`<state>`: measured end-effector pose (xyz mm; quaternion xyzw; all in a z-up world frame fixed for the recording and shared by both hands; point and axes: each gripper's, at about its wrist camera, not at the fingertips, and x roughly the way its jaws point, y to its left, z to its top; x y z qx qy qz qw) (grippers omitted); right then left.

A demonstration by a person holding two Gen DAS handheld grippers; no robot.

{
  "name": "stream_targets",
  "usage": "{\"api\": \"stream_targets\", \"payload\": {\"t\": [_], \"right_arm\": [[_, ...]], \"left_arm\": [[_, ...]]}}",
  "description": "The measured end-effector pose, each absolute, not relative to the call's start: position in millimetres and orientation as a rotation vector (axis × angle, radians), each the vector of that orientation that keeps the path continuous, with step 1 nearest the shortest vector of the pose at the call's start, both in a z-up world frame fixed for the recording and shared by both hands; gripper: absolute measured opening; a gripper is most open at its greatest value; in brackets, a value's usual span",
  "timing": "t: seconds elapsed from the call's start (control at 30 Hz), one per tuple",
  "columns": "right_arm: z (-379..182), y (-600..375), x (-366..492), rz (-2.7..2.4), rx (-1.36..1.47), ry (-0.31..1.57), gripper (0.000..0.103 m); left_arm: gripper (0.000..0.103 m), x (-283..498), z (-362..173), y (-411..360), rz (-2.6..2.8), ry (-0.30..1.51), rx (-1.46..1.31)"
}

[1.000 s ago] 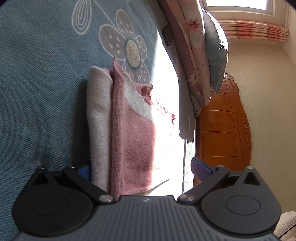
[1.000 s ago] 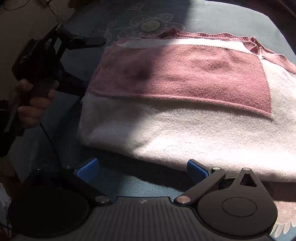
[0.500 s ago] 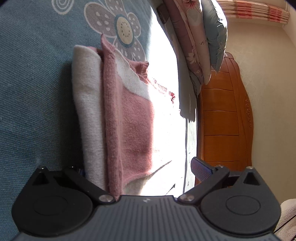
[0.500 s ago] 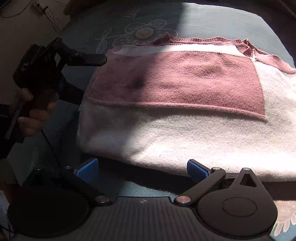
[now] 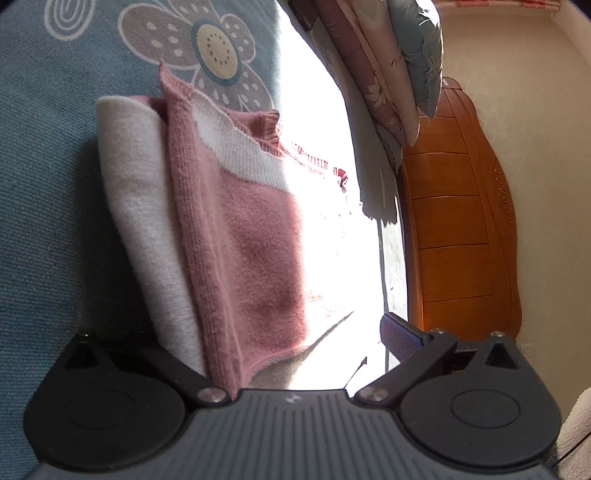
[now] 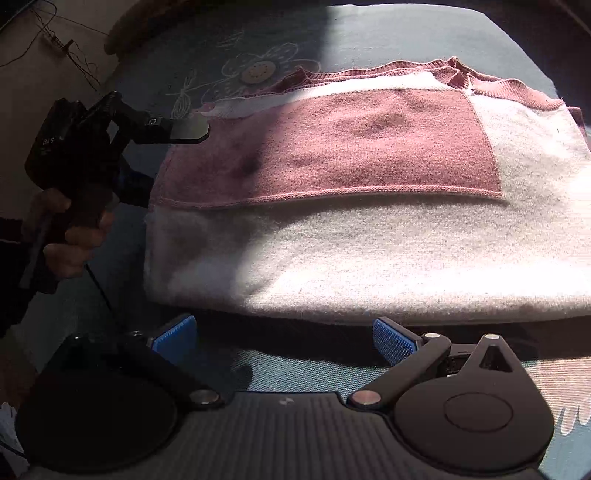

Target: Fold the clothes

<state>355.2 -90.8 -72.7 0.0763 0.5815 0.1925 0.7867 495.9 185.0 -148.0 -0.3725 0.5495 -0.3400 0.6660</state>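
Nearest in the right wrist view, the right tool (image 6: 284, 338) hovers with its blue pads spread apart and empty, just short of the near folded edge of the sweater (image 6: 369, 251). The pink-and-cream sweater lies folded on the bed (image 6: 369, 33), over its blue flower-print cover. At the sweater's left end a hand (image 6: 70, 229) holds the left tool (image 6: 162, 158), whose fingers are parted, one above the pink panel's corner and one below the fold; the cloth sits between them, ungripped. In the left wrist view the left tool (image 5: 280, 332) has the sweater's (image 5: 236, 236) end filling the gap, hiding the left pad. Beyond, sunlight washes out the far side of the bed (image 5: 55, 184). Farther off, pillows (image 5: 388, 74) lean on the wooden headboard (image 5: 458, 229).
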Motion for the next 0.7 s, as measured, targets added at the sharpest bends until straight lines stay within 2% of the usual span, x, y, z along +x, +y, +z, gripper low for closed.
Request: {"api": "stream_targets", "payload": {"t": [0.23, 0.3, 0.4, 0.47, 0.5, 0.53, 0.63, 0.7], "right_arm": [[-69.5, -103.2, 348.4, 0.399, 0.199, 1.241, 0.103], [-71.3, -106.1, 349.6, 0.410, 0.212, 1.241, 0.103], [-73.5, -110.6, 353.1, 0.431, 0.213, 1.235, 0.103], [-72.1, -115.4, 355.1, 0.453, 0.201, 1.225, 0.103], [-71.3, -118.0, 356.0, 0.463, 0.196, 1.220, 0.103], [-70.0, -121.4, 356.3, 0.472, 0.191, 1.216, 0.103], [-65.4, -141.0, 358.2, 0.490, 0.177, 1.205, 0.102], [-62.4, -156.3, 360.4, 0.500, 0.171, 1.198, 0.096]], "left_arm": [[0.102, 510.2, -152.1, 182.6, -0.680, 1.275, -0.935], [0.099, 506.1, -150.3, 182.3, -0.683, 1.264, -0.902], [0.080, 495.2, -147.2, 189.6, -0.638, 1.265, -0.851], [0.050, 493.8, -148.4, 191.0, -0.556, 1.282, -0.849], [0.040, 490.3, -148.6, 192.7, -0.526, 1.286, -0.830], [0.025, 487.9, -148.7, 193.4, -0.495, 1.291, -0.806], [0.023, 482.5, -150.0, 194.5, -0.438, 1.291, -0.803], [0.023, 480.7, -142.6, 187.4, -0.418, 1.289, -0.731]]}}
